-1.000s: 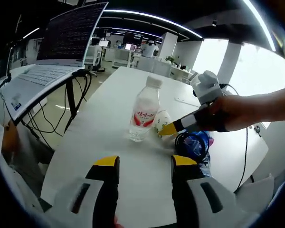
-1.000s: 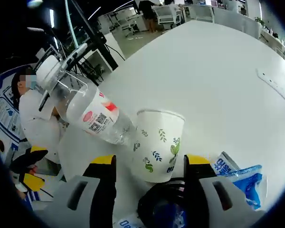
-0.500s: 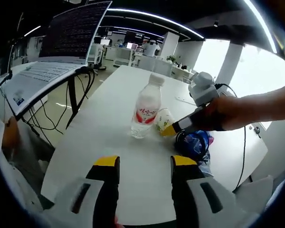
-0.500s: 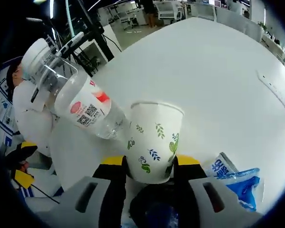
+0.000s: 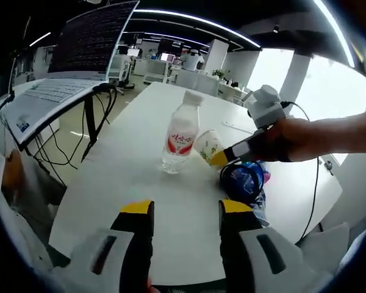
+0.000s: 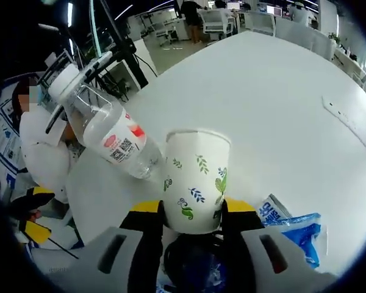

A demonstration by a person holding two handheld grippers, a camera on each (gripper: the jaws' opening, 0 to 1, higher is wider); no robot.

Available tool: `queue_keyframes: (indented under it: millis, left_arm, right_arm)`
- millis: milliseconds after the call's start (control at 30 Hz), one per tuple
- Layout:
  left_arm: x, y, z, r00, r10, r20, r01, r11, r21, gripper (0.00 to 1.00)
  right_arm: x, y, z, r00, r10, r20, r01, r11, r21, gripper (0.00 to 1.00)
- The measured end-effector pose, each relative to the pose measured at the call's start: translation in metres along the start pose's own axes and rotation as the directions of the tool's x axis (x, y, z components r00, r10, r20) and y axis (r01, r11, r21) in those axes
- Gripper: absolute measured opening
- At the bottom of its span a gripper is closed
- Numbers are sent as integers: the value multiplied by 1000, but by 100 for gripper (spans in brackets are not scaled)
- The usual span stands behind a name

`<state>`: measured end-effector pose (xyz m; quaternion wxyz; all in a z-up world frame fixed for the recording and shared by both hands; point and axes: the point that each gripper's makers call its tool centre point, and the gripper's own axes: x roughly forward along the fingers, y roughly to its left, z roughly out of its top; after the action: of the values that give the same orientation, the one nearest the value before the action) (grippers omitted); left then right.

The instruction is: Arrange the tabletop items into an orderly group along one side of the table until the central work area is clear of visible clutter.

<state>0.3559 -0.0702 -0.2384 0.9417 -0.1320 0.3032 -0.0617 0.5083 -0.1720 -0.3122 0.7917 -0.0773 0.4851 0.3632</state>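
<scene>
**Cup clamped, lifted off counter**

Right gripper (image 6: pixel 191 207) fingers stay clamped on paper cup (image 6: pixel 195 177), now raised and tilted beside water bottle (image 5: pixel 178 140) on white counter (image 5: pixel 134 177). Left gripper (image 5: pixel 186 210) fingers open, holding nothing. Blue bag (image 5: pixel 244 180) unmoved.

Open laptop (image 5: pixel 55 73) on a stand, dangling cables (image 5: pixel 91 128), office desks (image 5: pixel 189 76) beyond.

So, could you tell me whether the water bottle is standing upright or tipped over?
Upright. In the left gripper view the water bottle stands on its base on the table, white cap on top.
</scene>
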Motion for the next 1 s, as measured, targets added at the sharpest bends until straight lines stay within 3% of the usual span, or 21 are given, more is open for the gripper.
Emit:
queue_keyframes:
  millis: [567,767,1000]
  left_arm:
    - [-3,-11,3,1000,-11,-3,11,999,42,41]
    - [-3,-20,3,1000,-24,-9,25,998,64,41]
    - [-4,-24,5,999,-32,-11,33,996,84,41]
  right_arm:
    - [-27,8,0,995,36,94,-34,999,-27,36]
    - [-33,12,2,992,40,116,-27,994,-109,36]
    - [-44,22,-2,990,42,138,-21,989,-148,36]
